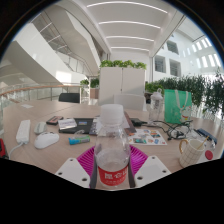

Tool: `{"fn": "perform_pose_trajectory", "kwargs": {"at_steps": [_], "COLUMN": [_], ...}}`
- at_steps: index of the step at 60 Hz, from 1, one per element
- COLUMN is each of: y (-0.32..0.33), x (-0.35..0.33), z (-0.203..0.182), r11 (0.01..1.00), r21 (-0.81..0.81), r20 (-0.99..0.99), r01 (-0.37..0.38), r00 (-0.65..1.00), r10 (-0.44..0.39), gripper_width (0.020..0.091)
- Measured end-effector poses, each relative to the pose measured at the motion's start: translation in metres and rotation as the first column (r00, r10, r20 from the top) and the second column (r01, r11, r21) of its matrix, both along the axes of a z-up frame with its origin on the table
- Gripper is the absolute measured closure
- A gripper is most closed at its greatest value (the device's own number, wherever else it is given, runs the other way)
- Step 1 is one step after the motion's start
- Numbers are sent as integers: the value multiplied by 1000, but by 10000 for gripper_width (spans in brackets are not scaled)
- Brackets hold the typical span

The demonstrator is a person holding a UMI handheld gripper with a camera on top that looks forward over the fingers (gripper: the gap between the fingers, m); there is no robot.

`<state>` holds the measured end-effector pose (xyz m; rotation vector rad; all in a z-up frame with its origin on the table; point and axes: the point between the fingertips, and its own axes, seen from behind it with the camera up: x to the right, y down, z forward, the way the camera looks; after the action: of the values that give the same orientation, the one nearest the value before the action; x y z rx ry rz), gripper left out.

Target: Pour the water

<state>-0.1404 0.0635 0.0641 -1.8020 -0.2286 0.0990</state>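
Observation:
A clear plastic water bottle (112, 150) with a white cap and a red label stands upright between the two fingers of my gripper (112, 166). The pink pads (88, 160) press against its sides left and right, so the gripper is shut on the bottle. The bottle's base is hidden below. A clear glass cup (197, 146) stands on the table to the right, beyond the fingers.
The wooden table (60, 150) carries a white mouse (46, 140), a white remote-like object (22, 131), a blue pen (78, 140), books (68, 125) and small clutter (152, 133). A green box (177, 104) and plants (205, 95) stand at the back right.

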Motion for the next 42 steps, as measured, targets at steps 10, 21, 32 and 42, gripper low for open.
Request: {"fn": "perform_pose_trajectory", "kwargs": {"at_steps": [10, 21, 32, 42], "y": [1, 6, 28, 46], "x": [4, 16, 80, 135], "z": [-2, 28, 69, 85], "r11": [999, 983, 930, 914], "r21": [-28, -181, -363, -387], "r20": [-8, -314, -867, -903], "r01": [43, 32, -64, -124], "r00": [999, 945, 388, -150], "r10": [-43, -88, -311, -402], "gripper_width": [765, 795, 765, 765]}}
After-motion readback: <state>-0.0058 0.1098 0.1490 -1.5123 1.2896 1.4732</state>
